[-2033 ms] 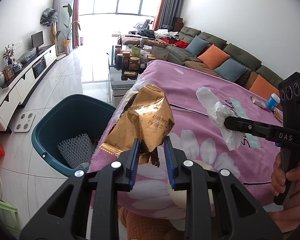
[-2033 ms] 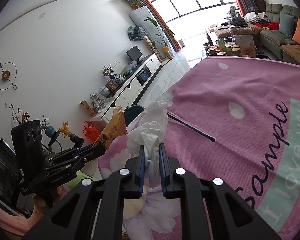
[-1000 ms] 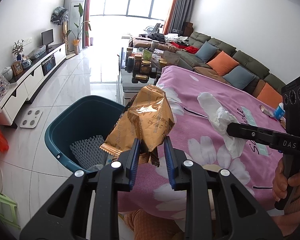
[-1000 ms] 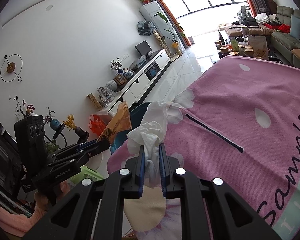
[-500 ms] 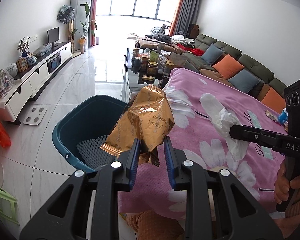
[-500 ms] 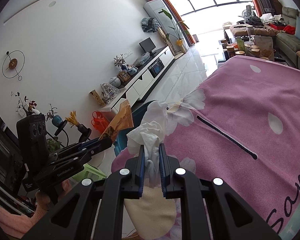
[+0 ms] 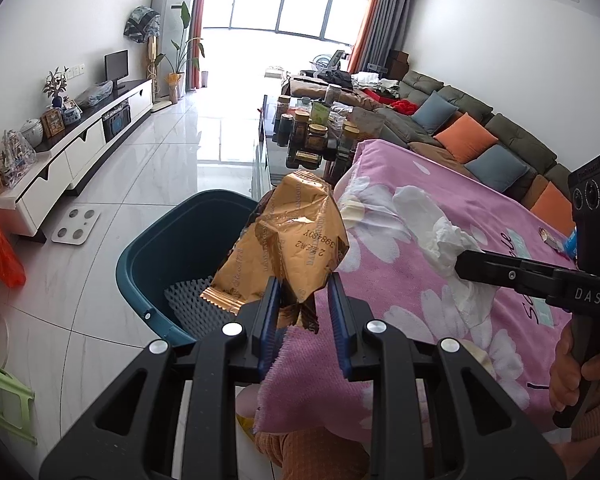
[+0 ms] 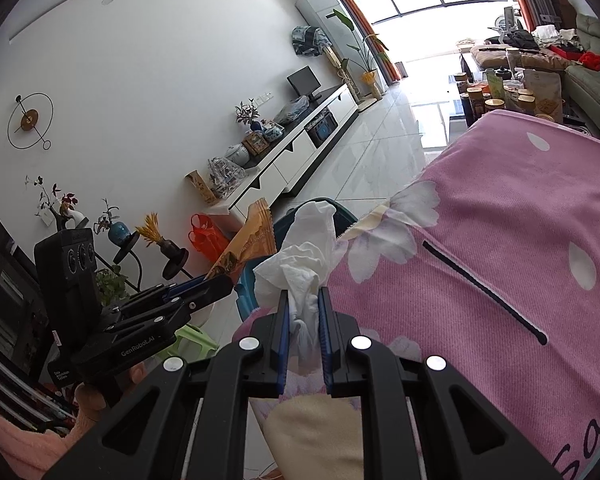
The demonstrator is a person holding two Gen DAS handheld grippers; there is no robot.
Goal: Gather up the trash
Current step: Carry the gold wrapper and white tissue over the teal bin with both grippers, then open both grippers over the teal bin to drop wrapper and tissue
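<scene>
Left gripper (image 7: 303, 300) pinches the crumpled gold wrapper (image 7: 288, 248), with the teal bin (image 7: 148, 256) just beyond and below its tips. To its right, the right gripper (image 8: 303, 312) clamps a white tissue (image 8: 300, 264) above the pink blanket's (image 8: 500, 220) corner.

Gold wrapper (image 7: 288, 236), white tissue (image 8: 300, 260), teal bin (image 7: 180, 236)

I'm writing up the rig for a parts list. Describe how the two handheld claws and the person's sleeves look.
Both tools are matte black plastic. The left claw and right claw have blue ribbed pads on their fingers and round silver bolts along the linkages. Each carries a boxy black camera block with three round lenses above a pistol-style handle. White lettering reads "DAS" on the right tool and "GenRobot.AI" on the left. The sleeves are pinkish-orange knit.
</scene>
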